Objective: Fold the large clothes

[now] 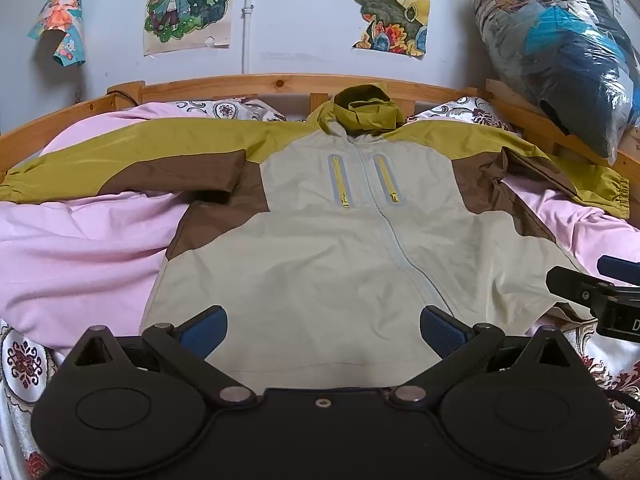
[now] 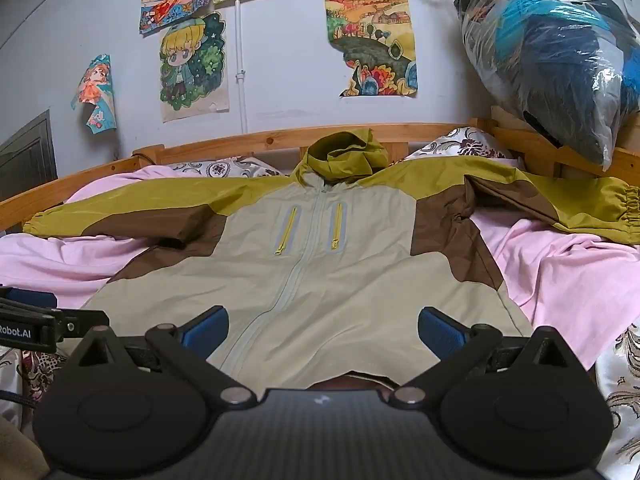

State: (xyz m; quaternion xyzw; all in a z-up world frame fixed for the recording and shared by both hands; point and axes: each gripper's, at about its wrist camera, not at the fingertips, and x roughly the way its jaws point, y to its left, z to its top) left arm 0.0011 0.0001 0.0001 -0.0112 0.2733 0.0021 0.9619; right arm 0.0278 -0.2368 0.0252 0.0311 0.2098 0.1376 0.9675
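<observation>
Your left gripper (image 1: 324, 330) and right gripper (image 2: 323, 330) hover released over the hem | jacket (image 1: 340, 248) zipped, face-up, sleeves spread | pink sheet (image 1: 80, 248) bare either side

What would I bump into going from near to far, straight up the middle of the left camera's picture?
Left tongs → jacket's pale hem → two yellow chest zips → olive hood → wooden bed rail → wall with posters.

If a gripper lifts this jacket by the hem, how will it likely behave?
The jacket probably sags limply: it follows the bedding's bumps. Its smooth shell looks slippery. The outspread sleeve would likely trail.
</observation>
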